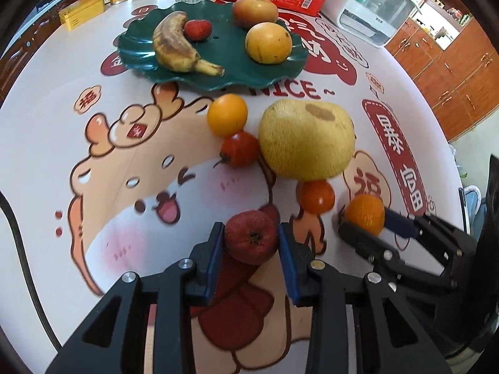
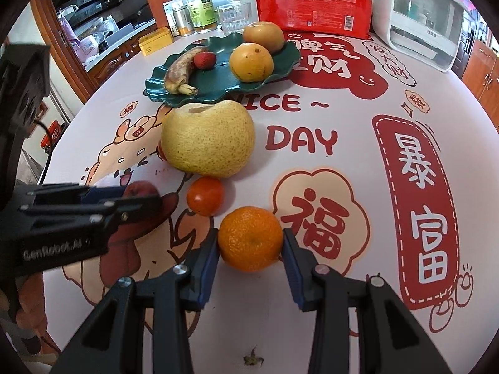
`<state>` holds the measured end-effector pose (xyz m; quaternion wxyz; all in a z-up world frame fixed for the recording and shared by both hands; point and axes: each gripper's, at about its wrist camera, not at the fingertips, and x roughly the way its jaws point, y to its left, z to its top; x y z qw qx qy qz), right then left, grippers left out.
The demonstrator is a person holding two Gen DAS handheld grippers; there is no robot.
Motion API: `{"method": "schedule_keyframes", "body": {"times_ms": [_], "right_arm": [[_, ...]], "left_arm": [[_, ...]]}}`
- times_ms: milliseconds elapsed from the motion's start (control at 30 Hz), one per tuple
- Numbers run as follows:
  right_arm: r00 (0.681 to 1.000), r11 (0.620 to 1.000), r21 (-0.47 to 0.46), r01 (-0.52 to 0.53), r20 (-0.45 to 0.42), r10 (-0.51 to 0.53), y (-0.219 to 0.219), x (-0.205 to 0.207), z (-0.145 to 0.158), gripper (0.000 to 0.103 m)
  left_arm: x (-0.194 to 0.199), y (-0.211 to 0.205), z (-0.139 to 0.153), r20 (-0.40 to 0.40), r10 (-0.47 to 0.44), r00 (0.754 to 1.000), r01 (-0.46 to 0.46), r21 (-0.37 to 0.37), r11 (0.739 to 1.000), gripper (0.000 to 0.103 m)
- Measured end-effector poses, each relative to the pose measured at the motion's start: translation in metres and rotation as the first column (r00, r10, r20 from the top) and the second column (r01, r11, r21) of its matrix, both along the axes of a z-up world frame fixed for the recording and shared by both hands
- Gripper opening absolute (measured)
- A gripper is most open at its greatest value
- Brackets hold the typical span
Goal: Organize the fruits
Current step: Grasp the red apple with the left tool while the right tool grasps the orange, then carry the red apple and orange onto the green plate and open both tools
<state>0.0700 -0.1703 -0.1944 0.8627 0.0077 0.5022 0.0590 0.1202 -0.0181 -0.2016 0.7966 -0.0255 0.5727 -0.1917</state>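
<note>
Left gripper is clamping a small dark-red fruit – pads pressing both its sides, at the near edge of the printed tablecloth. In the right wrist view the same gripper is coming in from the left with the red fruit showing behind its fingers.

Just right of it, a small red-orange tomato is sitting loose on the cloth, touching or nearly touching the big yellow pear behind it. Two more small fruits are sitting on the pear's left side: an orange-yellow one and a red tomato with a stem, both tight against each other and the pear.

Right gripper is clenching a mandarin – blue pads flat on both its sides, the fruit resting on the cloth near the camera. In the left wrist view that gripper is gripping the mandarin at the right.

Far side: a dark green wavy plate is holding a spotted banana, a strawberry-like red fruit touching it, an orange and a brownish round fruit behind that. Behind the plate: a red package, bottles and jars, a yellow tin; a white appliance is standing far right.
</note>
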Motion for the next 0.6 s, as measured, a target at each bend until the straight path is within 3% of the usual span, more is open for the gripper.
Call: {"method": "schedule_keyframes", "body": {"times_ms": [300,600], "right_arm": [[1.0,1.0,0.005,-0.003,0.027,0.003,0.005,-0.009,0.018,0.039],[0.996,0.999,0.035,-0.004,0.093,0.001,0.006,-0.014,0.067,0.039]], "left_arm": [[-0.02,0.012,0.024,0.039,0.001,0.999,0.0,-0.012,1.0,0.033],[-0.019,0.02,0.091,0.137,-0.005,0.991,0.009,-0.035,0.999,0.033]]}}
